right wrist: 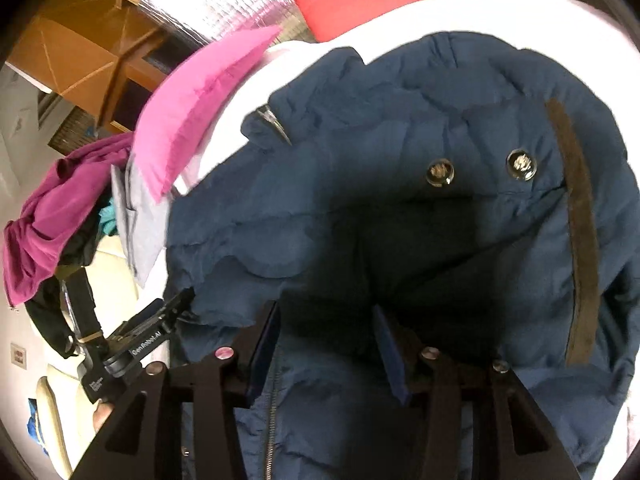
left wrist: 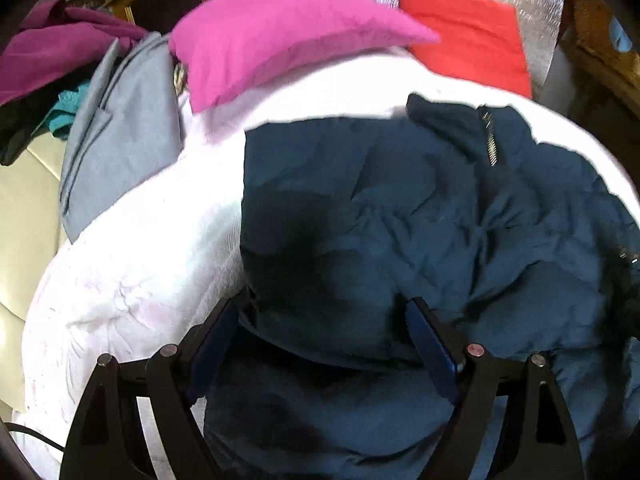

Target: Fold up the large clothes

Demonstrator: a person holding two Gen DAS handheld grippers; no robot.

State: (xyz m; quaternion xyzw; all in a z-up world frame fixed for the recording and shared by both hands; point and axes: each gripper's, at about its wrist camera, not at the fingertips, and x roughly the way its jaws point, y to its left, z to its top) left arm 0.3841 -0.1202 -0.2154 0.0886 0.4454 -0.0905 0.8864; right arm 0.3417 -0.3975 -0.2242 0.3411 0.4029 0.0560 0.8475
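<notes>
Jaws of both the left gripper (left wrist: pixel 326 308) and the right gripper (right wrist: pixel 326 312) stand spread, hovering over the navy puffer jacket (left wrist: pixel 420 220), pinching nothing. The jacket lies crumpled on a white bed cover (left wrist: pixel 132 272), its zipper (left wrist: pixel 491 140) toward one o'clock in the left view and two snap buttons (right wrist: pixel 440 172) showing in the right. Beyond, at twelve o'clock, rest a pink pillow (left wrist: pixel 280 36) and a red pillow (left wrist: pixel 472 36); a grey garment (left wrist: pixel 120 132) hangs at ten o'clock.

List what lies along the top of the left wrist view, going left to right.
Purple garment → grey garment → pink pillow → red pillow. All sit beyond the navy jacket on the white bedding.
</notes>
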